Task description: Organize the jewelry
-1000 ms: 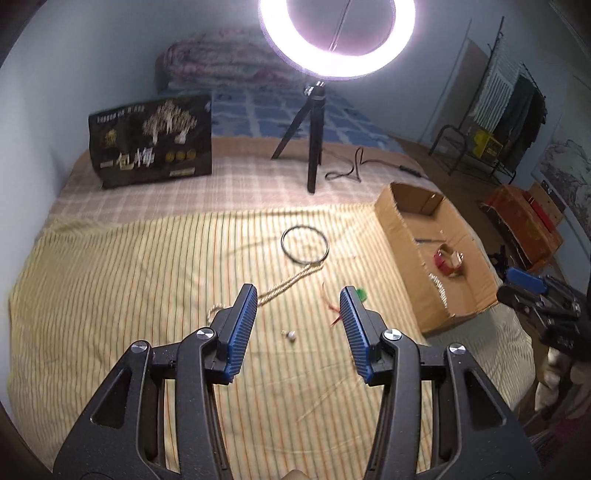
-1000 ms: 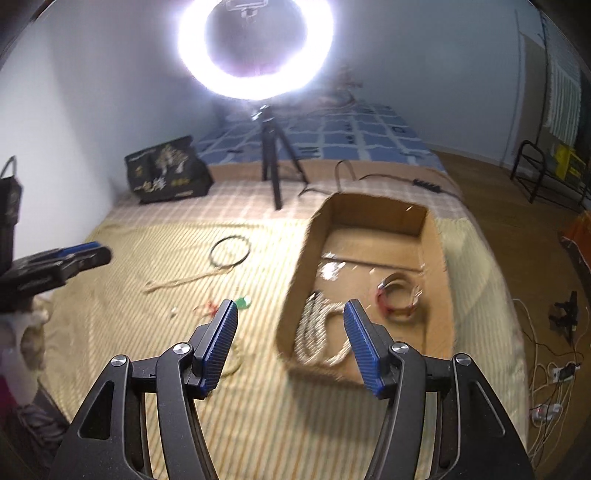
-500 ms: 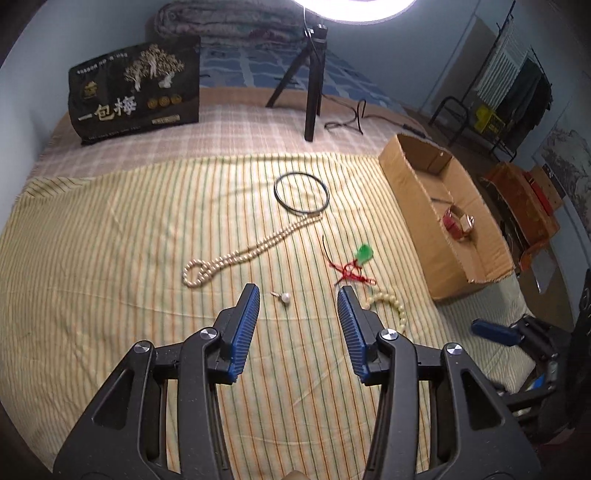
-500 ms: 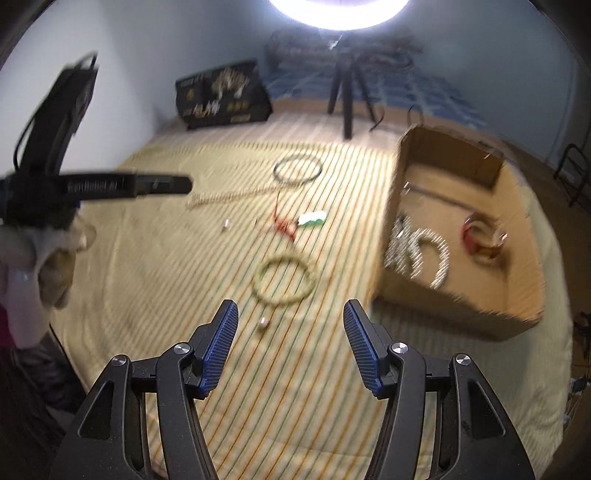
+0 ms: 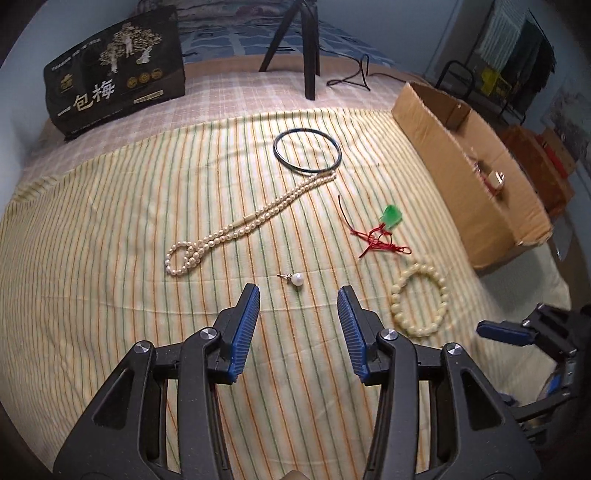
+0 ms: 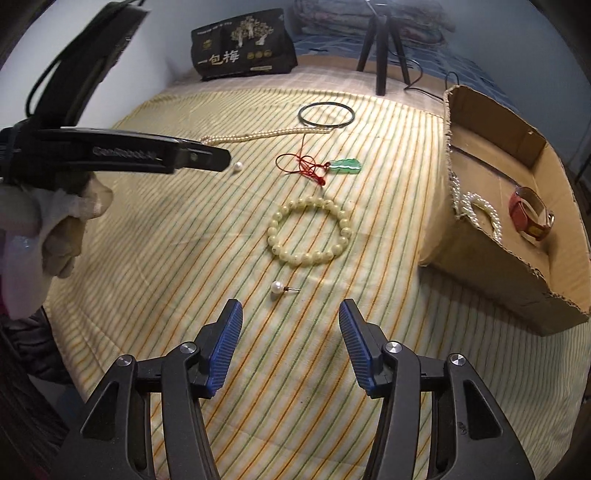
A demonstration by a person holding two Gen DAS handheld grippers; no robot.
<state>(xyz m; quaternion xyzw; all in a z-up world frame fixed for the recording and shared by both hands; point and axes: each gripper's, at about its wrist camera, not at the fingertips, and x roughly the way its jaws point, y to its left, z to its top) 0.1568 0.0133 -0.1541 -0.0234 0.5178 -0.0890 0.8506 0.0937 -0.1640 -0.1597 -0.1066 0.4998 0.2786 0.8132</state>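
Jewelry on the striped bedspread (image 6: 155, 229): two pearl earrings (image 6: 277, 287), one bead bracelet (image 6: 309, 231), one pearl necklace (image 5: 236, 229), one jade pendant (image 6: 345, 165), one dark hoop (image 5: 307, 149), cardboard box (image 6: 495, 258) at right edge held pearl strand (image 6: 476, 210) and red bangle (image 6: 530, 218), left gripper (image 5: 298, 325) stood apart, empty, right gripper (image 6: 290, 339) closing, empty.

A bed (image 5: 110, 221) is covered by a yellow striped cloth (image 6: 184, 229), with a pink checked sheet (image 5: 240, 92) and a blue patterned blanket (image 5: 221, 40) seen beyond it. Black tripod legs (image 5: 308, 44) are planted on the checked sheet beside a trailing cable (image 5: 354, 75). Pale bluish walls (image 5: 29, 33) are seen behind; a clothes rack (image 5: 517, 55) is set over a wooden floor at the right
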